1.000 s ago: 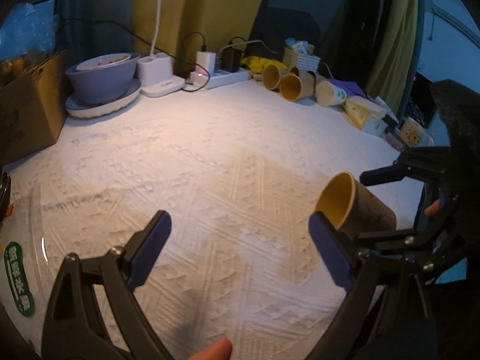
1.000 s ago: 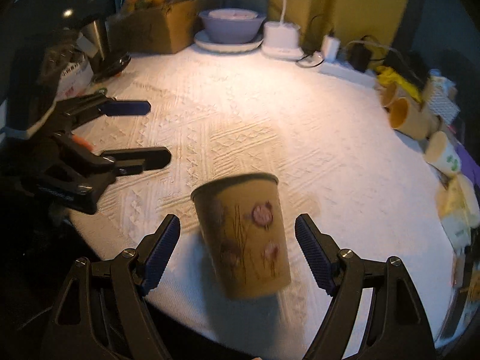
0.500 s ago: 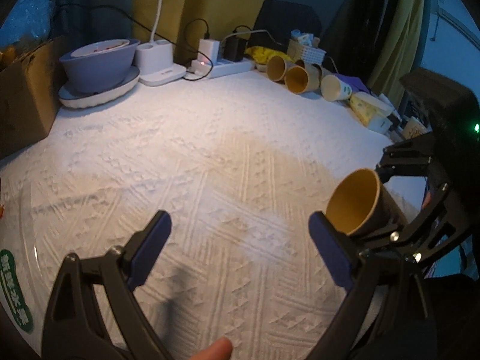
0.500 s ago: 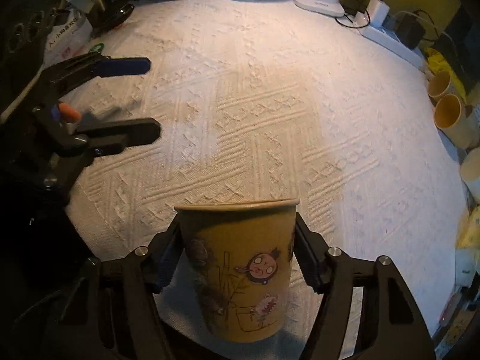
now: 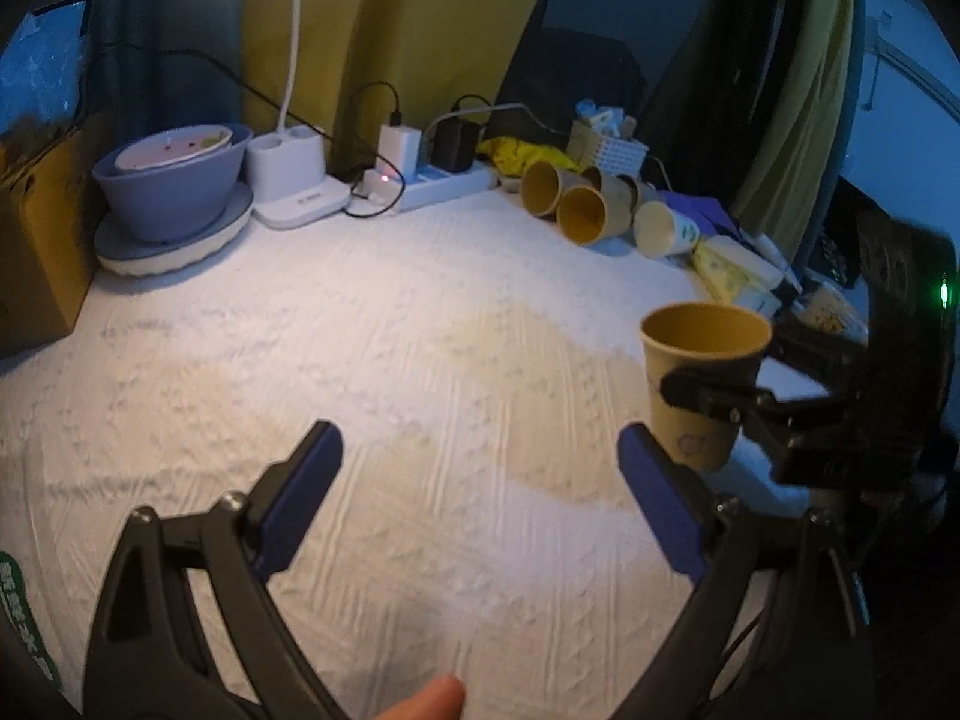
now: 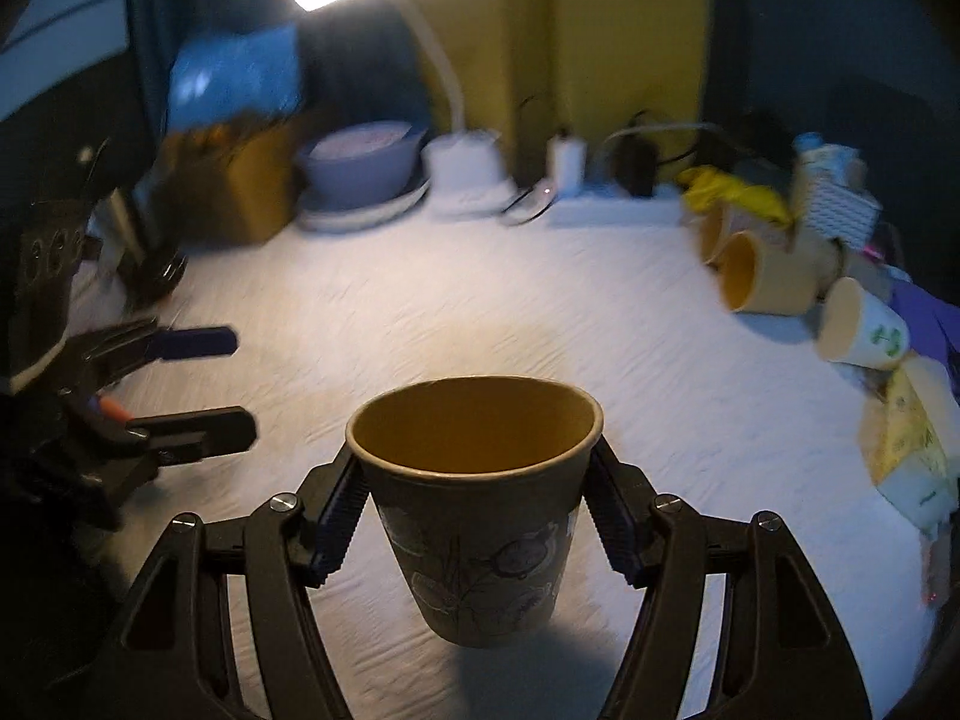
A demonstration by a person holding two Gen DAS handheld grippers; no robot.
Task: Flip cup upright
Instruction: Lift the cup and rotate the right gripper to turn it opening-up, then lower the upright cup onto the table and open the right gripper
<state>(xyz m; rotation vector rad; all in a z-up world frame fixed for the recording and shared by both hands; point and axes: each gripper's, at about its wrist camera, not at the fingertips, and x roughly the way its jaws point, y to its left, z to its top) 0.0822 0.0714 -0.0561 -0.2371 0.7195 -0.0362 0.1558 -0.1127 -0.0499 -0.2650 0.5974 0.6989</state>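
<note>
A tan paper cup [image 6: 474, 504] with a drawn pattern stands mouth up between the fingers of my right gripper [image 6: 474, 516], which is shut on its upper wall. Its base is at or just above the white tablecloth [image 6: 480, 312]; I cannot tell if it touches. In the left wrist view the cup [image 5: 702, 372] is at the right, held by the right gripper's black fingers [image 5: 714, 393]. My left gripper [image 5: 474, 480] is open and empty over the cloth, to the left of the cup.
Several paper cups [image 5: 576, 204] lie on their sides at the back right beside a small white basket [image 5: 606, 147]. A grey bowl on a plate [image 5: 171, 192], a lamp base [image 5: 294, 180], a power strip [image 5: 432, 180] and a cardboard box [image 5: 36, 252] line the back and left.
My right gripper has turned the cup from tilted, mouth sideways, to mouth up, and lowered it toward the cloth. The left gripper has stayed open and has hardly moved.
</note>
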